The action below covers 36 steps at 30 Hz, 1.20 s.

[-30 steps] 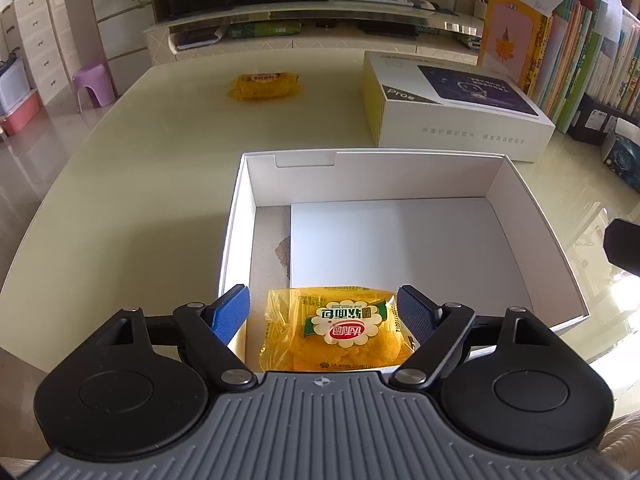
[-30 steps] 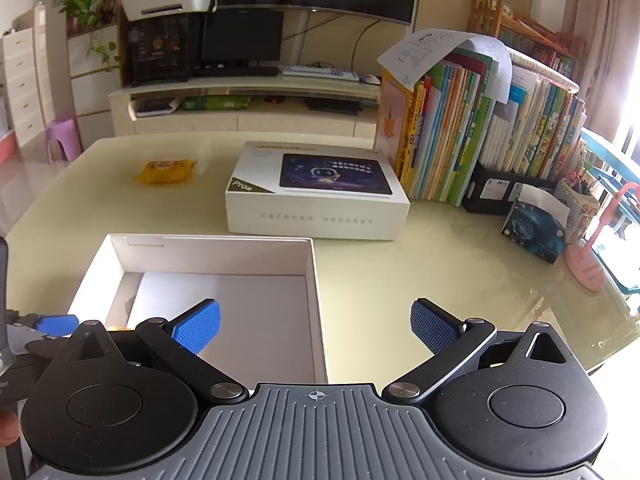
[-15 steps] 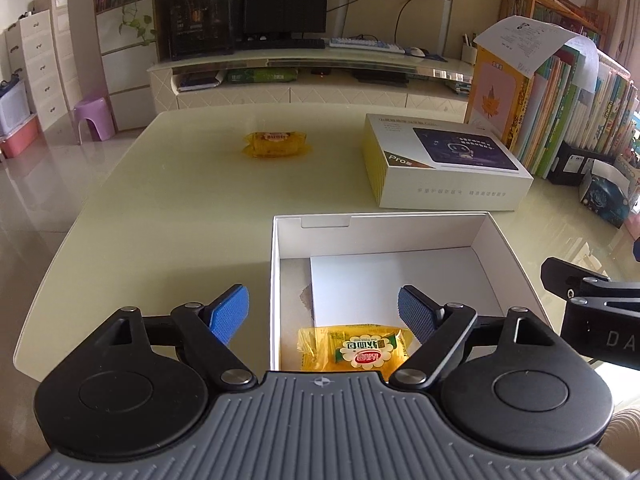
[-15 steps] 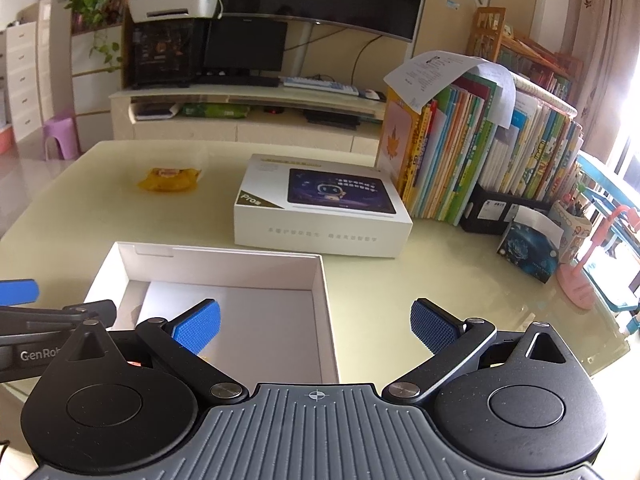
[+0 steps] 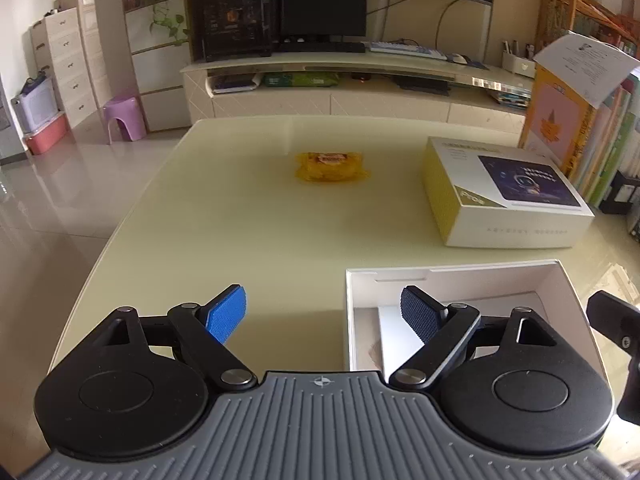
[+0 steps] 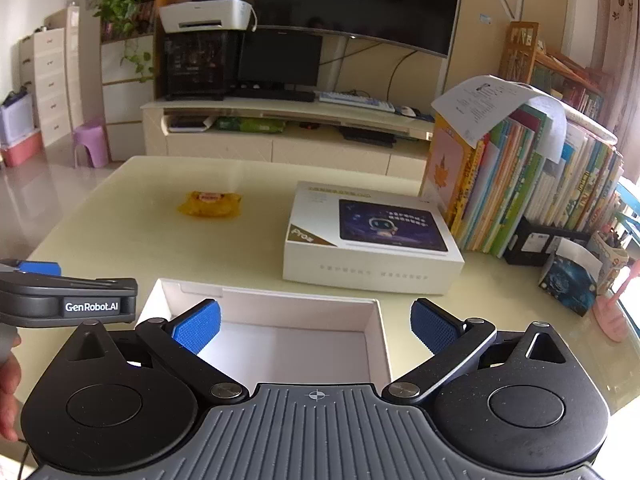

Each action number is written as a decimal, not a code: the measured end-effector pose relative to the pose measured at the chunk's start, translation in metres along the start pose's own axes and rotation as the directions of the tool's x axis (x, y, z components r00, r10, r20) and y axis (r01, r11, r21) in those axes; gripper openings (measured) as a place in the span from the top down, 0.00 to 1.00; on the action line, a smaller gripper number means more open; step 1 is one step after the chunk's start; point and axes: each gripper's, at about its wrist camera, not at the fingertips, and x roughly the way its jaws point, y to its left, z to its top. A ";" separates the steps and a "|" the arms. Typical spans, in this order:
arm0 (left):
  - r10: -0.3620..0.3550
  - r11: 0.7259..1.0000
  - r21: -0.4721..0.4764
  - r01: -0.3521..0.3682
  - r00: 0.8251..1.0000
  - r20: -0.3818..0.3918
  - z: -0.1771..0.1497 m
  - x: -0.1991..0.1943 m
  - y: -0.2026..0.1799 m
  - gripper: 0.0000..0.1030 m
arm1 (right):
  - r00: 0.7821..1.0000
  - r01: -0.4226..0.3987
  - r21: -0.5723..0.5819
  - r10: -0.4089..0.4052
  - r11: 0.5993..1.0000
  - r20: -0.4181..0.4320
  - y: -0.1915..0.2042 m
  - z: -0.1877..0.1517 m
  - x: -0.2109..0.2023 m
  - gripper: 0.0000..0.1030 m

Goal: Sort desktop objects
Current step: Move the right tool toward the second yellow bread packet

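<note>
A yellow snack packet (image 5: 330,166) lies on the far middle of the cream table; it also shows in the right wrist view (image 6: 210,203). An open white box (image 5: 460,276) sits near the front edge, also in the right wrist view (image 6: 276,300). The packet seen in it earlier is hidden behind my grippers. My left gripper (image 5: 323,314) is open and empty, above the box's left wall. My right gripper (image 6: 315,326) is open and empty, above the box's near right part. The left gripper's side (image 6: 68,300) shows at the left of the right wrist view.
A closed white product box (image 5: 504,196) lies behind the open box, also in the right wrist view (image 6: 372,240). A row of upright books (image 6: 532,184) stands at the table's right side. Small desk items (image 6: 576,280) sit at the far right. The table's left edge (image 5: 116,236) is near.
My left gripper has pulled back, risen and shifted left from the packet it left in the white box. My right gripper has risen slightly; both stayed open.
</note>
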 end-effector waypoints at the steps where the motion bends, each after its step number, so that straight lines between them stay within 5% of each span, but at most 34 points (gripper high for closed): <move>1: 0.008 1.000 -0.007 -0.008 1.000 0.002 0.004 0.004 0.005 0.00 | 1.000 -0.006 0.007 0.006 1.000 -0.001 0.003 0.007 0.006 0.00; 8: 0.054 0.998 -0.024 -0.055 0.998 -0.011 0.038 0.051 0.029 0.00 | 0.983 -0.133 0.098 0.143 0.986 -0.113 0.023 0.064 0.081 0.00; 12: 0.065 0.997 -0.039 -0.065 0.998 -0.012 0.052 0.077 0.038 0.00 | 0.976 -0.135 0.117 0.153 0.984 -0.156 0.036 0.094 0.128 0.00; 22: 0.150 0.981 -0.118 -0.155 0.988 -0.048 0.058 0.116 0.084 0.00 | 0.948 -0.177 0.098 0.197 0.979 -0.250 0.073 0.119 0.207 0.00; 36: 0.252 0.963 -0.082 -0.256 0.966 -0.058 0.074 0.153 0.110 0.00 | 0.892 -0.238 0.077 0.249 0.968 -0.378 0.124 0.153 0.319 0.00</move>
